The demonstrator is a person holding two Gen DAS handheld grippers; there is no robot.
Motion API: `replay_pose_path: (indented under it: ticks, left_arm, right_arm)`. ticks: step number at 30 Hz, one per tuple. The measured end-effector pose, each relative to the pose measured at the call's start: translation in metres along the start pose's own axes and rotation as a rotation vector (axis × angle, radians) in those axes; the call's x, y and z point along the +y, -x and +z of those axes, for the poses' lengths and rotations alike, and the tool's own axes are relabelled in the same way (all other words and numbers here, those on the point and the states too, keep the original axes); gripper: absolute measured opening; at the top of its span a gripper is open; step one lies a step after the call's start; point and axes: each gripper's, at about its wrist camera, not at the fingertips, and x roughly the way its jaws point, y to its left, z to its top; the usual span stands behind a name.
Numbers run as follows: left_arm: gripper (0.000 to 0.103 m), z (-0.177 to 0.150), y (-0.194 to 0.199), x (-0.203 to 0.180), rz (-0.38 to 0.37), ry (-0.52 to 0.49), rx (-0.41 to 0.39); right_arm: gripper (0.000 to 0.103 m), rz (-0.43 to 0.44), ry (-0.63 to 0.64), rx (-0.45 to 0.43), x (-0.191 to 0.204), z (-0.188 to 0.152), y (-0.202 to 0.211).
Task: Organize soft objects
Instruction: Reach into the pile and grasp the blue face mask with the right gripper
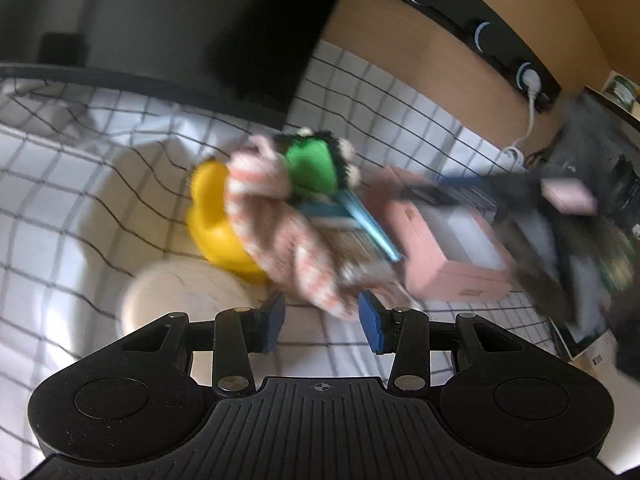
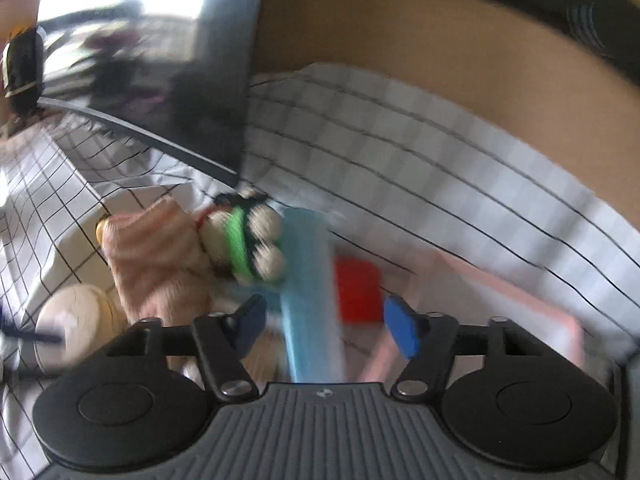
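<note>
Yellow duck [image 1: 212, 216], peach-and-white striped cloth [image 1: 276, 220], green-banded plush toy [image 2: 244, 240], black-gridded white sheet [image 1: 60, 184]

Heap of soft objects on the grid-patterned cloth, both views motion-blurred. Pink-and-white striped knitted cloth [image 1: 276, 216] [image 2: 156, 256], crumpled, draped over a yellow rubber duck [image 1: 214, 220], mostly hidden in the right wrist view. Small plush toy [image 1: 320, 160] [image 2: 244, 244] with bright green band and cream rounded paws, resting against the striped cloth's upper edge. Light-blue flat strip [image 1: 368, 224] [image 2: 310, 300], lying lengthwise beside the plush; material not discernible.
</note>
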Motion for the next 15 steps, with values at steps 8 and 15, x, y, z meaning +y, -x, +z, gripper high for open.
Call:
replay_pose_path:
  ticks: [8, 15]
  left_arm:
    - [0.044, -0.02, 0.004, 0.001, 0.001, 0.072, 0.039]
    - [0.044, 0.042, -0.041, -0.022, -0.026, 0.082, -0.022]
  right_arm:
    - [0.01, 0.083, 0.052, 0.21, 0.011, 0.027, -0.098]
    - [0.004, 0.149, -0.018, 0.063, -0.009, -0.015, 0.035]
